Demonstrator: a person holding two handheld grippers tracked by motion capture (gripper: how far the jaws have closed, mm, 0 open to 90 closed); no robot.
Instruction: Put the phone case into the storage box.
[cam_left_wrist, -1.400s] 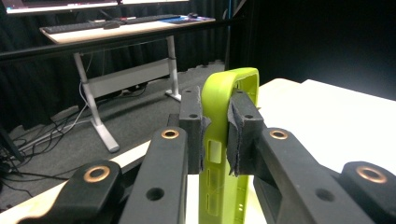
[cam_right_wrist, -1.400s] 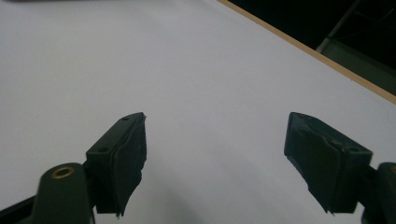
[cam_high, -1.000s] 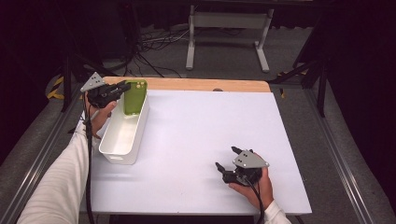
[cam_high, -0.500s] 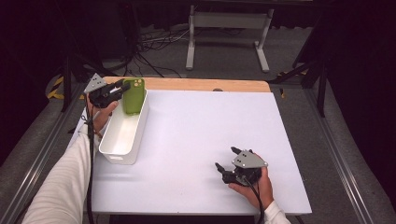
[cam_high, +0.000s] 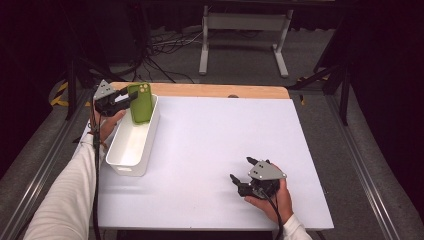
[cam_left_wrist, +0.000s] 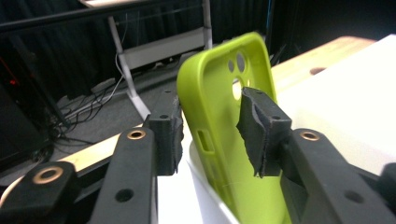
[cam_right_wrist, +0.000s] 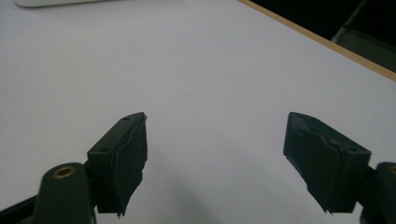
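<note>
A lime-green phone case (cam_high: 141, 102) stands nearly upright over the far end of a white bin (cam_high: 125, 167), with its lower end inside the bin. My left gripper (cam_high: 129, 97) comes in from the left and is shut on the case. In the left gripper view the case (cam_left_wrist: 224, 116) sits between the two pads of my left gripper (cam_left_wrist: 212, 121), its camera holes at the top, above the bin's rim (cam_left_wrist: 201, 186). My right gripper (cam_high: 240, 169) rests near the table's front right, open. The right gripper view shows my right gripper (cam_right_wrist: 215, 140) with its jaws wide apart over bare white table.
The white table (cam_high: 210, 140) has a wooden strip (cam_high: 215, 91) along its far edge. Beyond it on the floor are a metal stand (cam_high: 240, 30) and cables. The bin lies lengthwise along the table's left side.
The left gripper and the case have edged very slightly to the left. The right gripper has stayed where it was.
</note>
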